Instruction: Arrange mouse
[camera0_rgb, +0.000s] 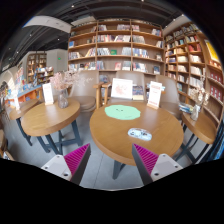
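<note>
**pixelmug:** So where's the mouse? All I spot on the round wooden table (125, 135) is a round green mat (123, 112) in the middle and a small flat pale object (140, 133) near the front edge, just ahead of the fingers. Too small to tell if that's the mouse.

**deskrat:** Same, can't tell. The gripper (108, 160) is spread wide with nothing between its pink pads (146, 159), hanging short of the table. White sign cards (122, 88) stand at the far side, wooden bookshelves (115, 45) behind, another round wooden table (50, 116) off left.
</note>
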